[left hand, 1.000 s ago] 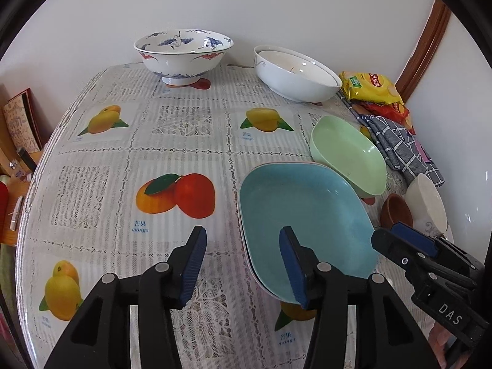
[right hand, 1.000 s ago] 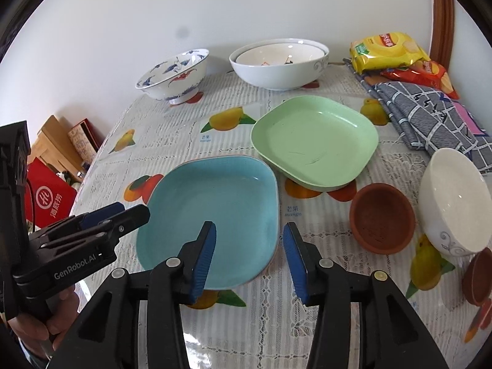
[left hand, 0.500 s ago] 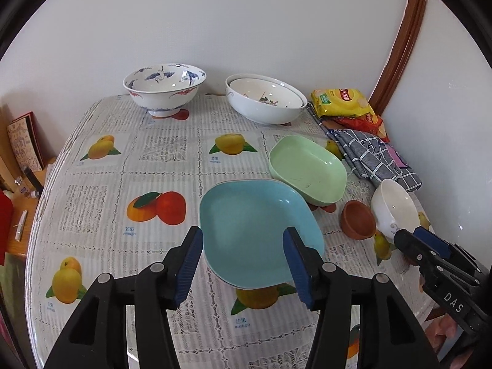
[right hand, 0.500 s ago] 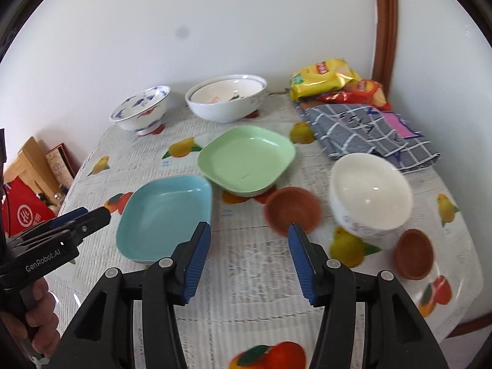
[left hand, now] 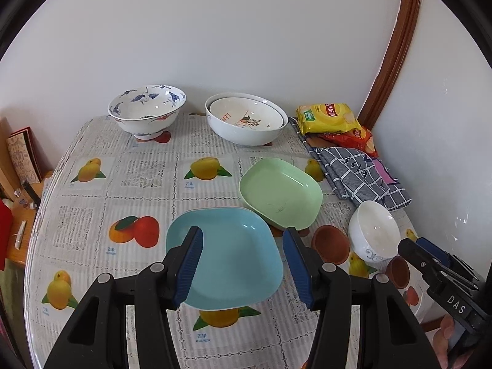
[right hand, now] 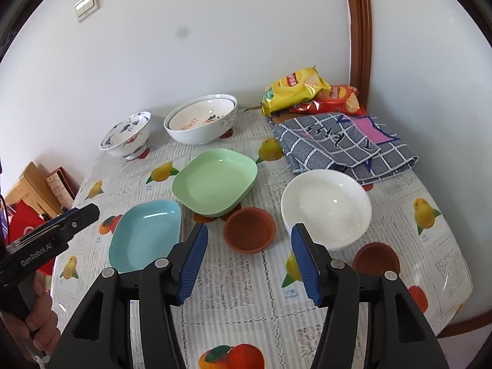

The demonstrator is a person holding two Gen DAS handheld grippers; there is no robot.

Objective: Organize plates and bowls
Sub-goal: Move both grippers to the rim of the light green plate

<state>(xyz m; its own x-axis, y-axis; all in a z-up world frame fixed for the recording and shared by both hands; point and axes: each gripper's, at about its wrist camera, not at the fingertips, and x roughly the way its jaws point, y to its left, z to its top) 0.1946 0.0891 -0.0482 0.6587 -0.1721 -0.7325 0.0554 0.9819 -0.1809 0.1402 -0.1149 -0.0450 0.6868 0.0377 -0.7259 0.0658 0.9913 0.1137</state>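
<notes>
Here, both grippers, left gripper [left hand: 243,264] and right gripper [right hand: 249,261], hover with jaws apart, empty, above the blue plate [left hand: 227,261] at lower centre of the desk [left hand: 144,184].

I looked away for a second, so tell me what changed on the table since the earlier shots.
Both hand-held grippers, left and right, pulled back and up from the blue plate, so more of the table shows. Both stayed open and empty. The blue plate, green plate and white bowl kept their places.
</notes>
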